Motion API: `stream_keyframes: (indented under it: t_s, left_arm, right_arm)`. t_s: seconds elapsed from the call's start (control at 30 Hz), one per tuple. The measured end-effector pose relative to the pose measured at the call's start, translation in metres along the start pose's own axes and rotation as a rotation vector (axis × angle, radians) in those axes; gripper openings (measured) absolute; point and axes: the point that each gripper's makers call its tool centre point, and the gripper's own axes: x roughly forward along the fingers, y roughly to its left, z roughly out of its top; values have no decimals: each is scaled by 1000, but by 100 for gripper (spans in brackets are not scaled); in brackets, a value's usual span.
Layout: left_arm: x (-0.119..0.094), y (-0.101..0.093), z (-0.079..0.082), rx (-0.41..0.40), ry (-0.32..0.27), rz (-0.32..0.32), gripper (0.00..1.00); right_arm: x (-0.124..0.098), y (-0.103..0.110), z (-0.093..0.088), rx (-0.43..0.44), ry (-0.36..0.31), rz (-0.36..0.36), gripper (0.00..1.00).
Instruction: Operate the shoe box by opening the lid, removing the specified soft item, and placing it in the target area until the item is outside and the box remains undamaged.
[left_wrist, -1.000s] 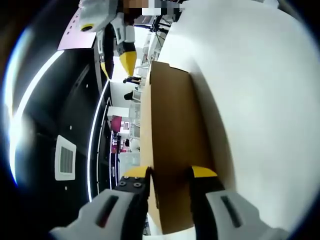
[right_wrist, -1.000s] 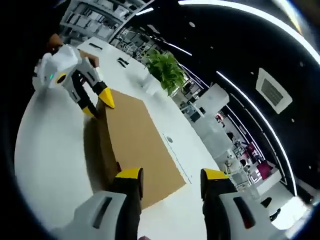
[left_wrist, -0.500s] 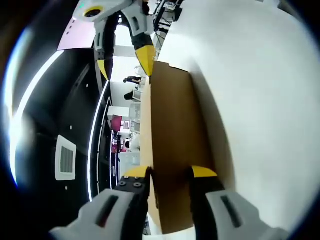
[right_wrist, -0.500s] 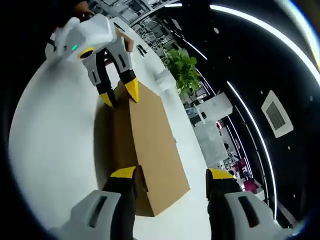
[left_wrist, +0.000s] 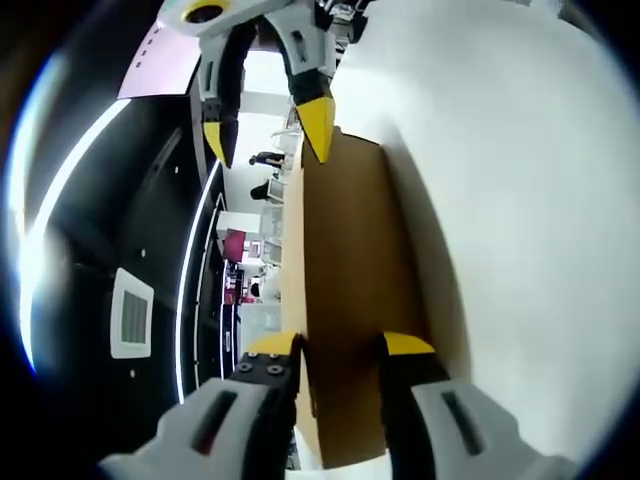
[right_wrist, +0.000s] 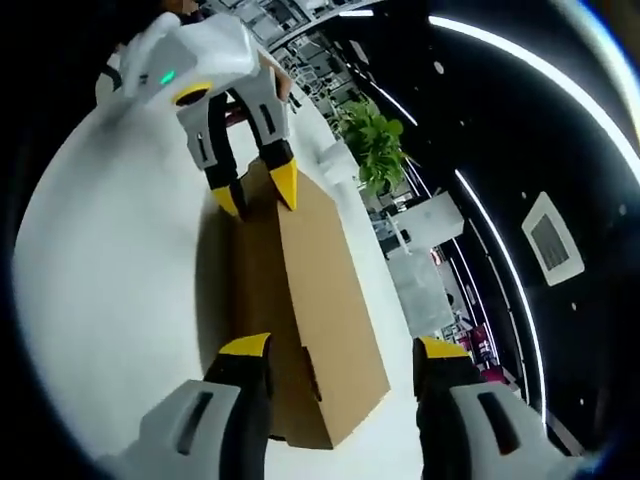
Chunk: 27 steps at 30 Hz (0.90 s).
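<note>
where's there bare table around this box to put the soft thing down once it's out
The white table is bare along the box's long side, beside the left tool; it appears again in the left gripper view. It is crowded at the box's two ends, where the left tool and the right tool sit, and by the potted plant.

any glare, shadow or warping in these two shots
Left gripper view: the white table looks washed out, the box casts a soft shadow on it, and ceiling light strips bend into arcs. Right gripper view: the table bulges, shadow lies beside the box, and the plant looks soft.
</note>
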Motion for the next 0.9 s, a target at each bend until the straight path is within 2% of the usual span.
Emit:
stream_keyframes:
  t_s: [0.37, 0.67, 0.9]
  left_arm:
    - [-1, 0, 0, -13, -6, 4, 31]
    - [-1, 0, 1, -16, -10, 4, 31]
    - [-1, 0, 1, -15, -11, 3, 31]
  right_arm:
    - [12, 19, 2, -84, 12, 16, 61]
    - [22, 22, -5, -136, 43, -8, 60]
    - [22, 20, -2, -154, 41, -27, 59]
